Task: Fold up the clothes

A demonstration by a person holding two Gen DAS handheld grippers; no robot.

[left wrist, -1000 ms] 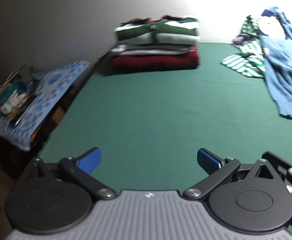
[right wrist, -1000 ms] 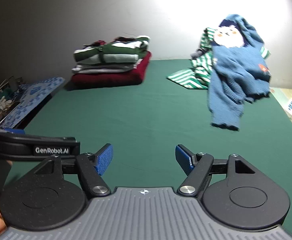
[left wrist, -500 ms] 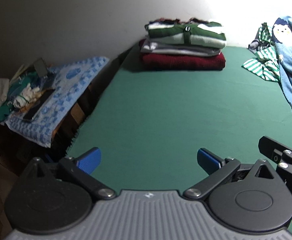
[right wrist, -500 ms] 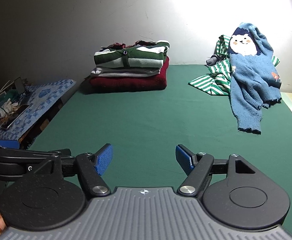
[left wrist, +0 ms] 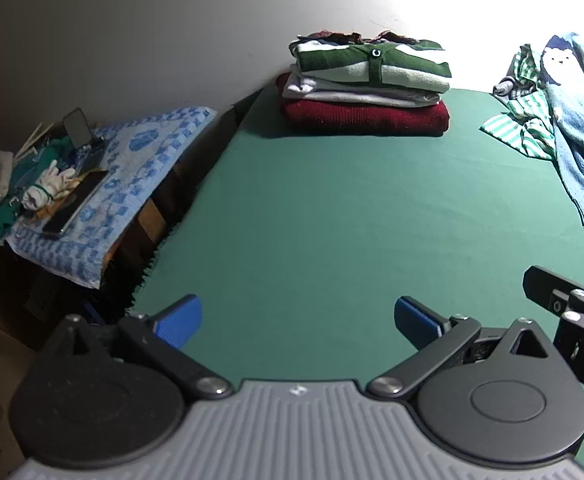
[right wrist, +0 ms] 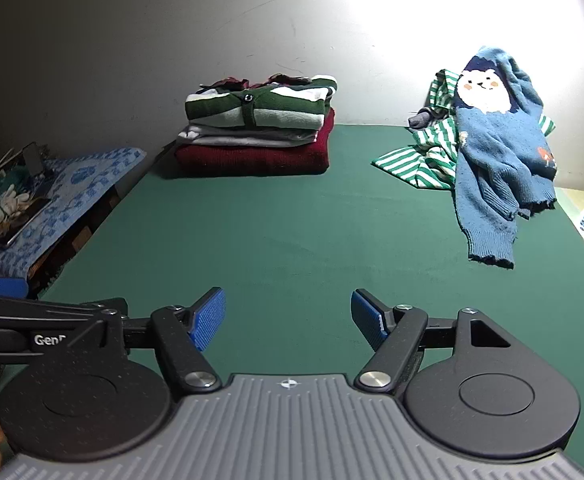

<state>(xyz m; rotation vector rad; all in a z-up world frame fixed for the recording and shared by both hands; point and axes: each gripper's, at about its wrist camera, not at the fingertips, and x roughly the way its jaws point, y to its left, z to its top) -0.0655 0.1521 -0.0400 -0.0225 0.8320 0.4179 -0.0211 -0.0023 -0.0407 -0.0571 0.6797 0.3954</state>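
Folded stack now nearer centre

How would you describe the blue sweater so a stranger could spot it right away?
On the green table, look to the far right corner, where unfolded clothes are heaped against the wall. The blue sweater drapes over a green-and-white striped garment; it alone is knitted blue with a white bear face.

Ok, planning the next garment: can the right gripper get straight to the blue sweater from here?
Probably yes. The right gripper is open and holds nothing, and only bare green table lies between it and the blue sweater, which sits on top of the striped garment, uncovered.
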